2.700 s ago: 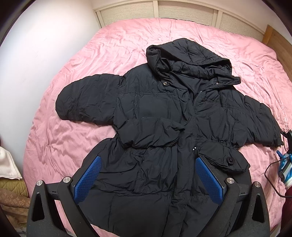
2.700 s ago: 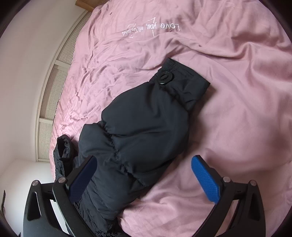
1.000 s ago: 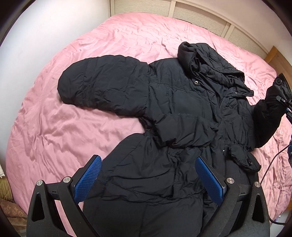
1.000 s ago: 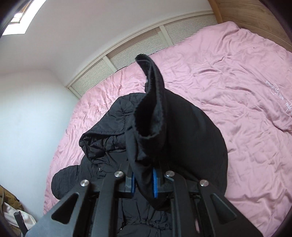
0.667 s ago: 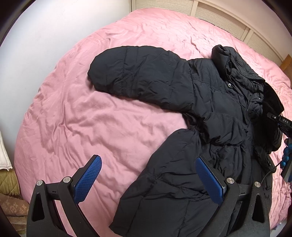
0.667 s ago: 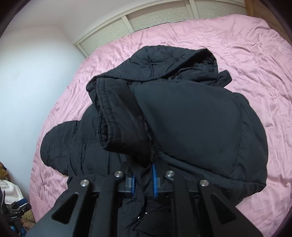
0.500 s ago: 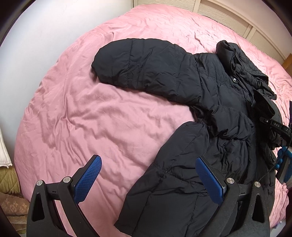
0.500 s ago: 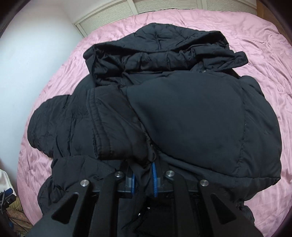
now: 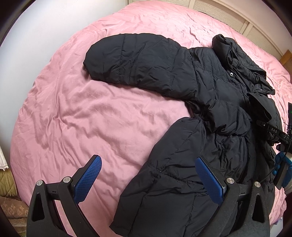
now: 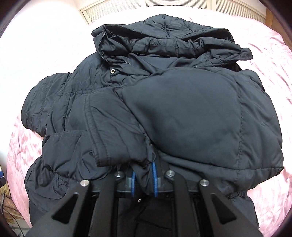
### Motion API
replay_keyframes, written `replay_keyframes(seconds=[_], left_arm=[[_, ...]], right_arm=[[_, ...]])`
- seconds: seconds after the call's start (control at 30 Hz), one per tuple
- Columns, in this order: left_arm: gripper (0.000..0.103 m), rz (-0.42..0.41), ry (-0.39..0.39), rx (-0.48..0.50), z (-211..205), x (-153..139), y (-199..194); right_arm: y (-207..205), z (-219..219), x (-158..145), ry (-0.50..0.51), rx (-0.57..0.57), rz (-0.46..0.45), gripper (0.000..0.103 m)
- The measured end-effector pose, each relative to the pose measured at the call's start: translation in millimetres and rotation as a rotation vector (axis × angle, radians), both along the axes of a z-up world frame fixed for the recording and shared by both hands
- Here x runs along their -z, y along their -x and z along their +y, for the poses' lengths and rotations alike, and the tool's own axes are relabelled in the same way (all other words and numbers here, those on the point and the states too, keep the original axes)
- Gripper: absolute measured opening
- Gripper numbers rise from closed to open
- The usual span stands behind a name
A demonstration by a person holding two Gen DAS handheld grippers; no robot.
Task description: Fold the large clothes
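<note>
A black hooded puffer jacket (image 9: pixel 209 109) lies front up on the pink bed (image 9: pixel 91 118). Its one sleeve (image 9: pixel 138 62) stretches out to the left. My left gripper (image 9: pixel 148 176) is open and empty, hovering over the jacket's lower left hem. My right gripper (image 10: pixel 144 179) is shut on the cuff (image 10: pixel 118 144) of the other sleeve (image 10: pixel 197 113), which is folded over the jacket's chest below the hood (image 10: pixel 164 36). The right gripper also shows at the right edge of the left wrist view (image 9: pixel 272 130).
White wall on the left (image 9: pixel 36 27). Louvred panels run behind the bed (image 9: pixel 228 16). Brown patterned bags and cloth sit at the lower left beside the bed (image 9: pixel 9 206). A wooden headboard corner shows at far right (image 9: pixel 286 56).
My right gripper took hold of the sleeve cuff, lifted it, and carried it over onto the jacket's chest, lowering it. My left gripper swung left, toward the outstretched sleeve side.
</note>
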State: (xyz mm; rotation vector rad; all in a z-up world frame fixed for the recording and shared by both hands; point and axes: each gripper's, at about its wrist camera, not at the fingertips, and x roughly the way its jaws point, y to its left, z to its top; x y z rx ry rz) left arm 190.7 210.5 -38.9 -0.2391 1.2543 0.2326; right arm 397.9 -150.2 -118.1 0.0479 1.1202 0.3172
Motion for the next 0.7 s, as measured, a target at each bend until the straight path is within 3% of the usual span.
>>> replay_keyframes(seconds=[0.5, 0.57, 0.7], left_arm=[[0.101, -0.036, 0.004, 0.082, -50, -6, -17], [0.101, -0.044, 0.006, 0.098, -59, -7, -20], [0.101, -0.059, 0.012, 0.117, -76, -8, -27]], right_arm=[[16, 1, 5, 0.022, -0.048, 0.012, 0.017], [18, 0, 5, 0.022, -0.054, 0.015, 0.021], [24, 1, 2, -0.007, -0.077, 0.018, 0.039]])
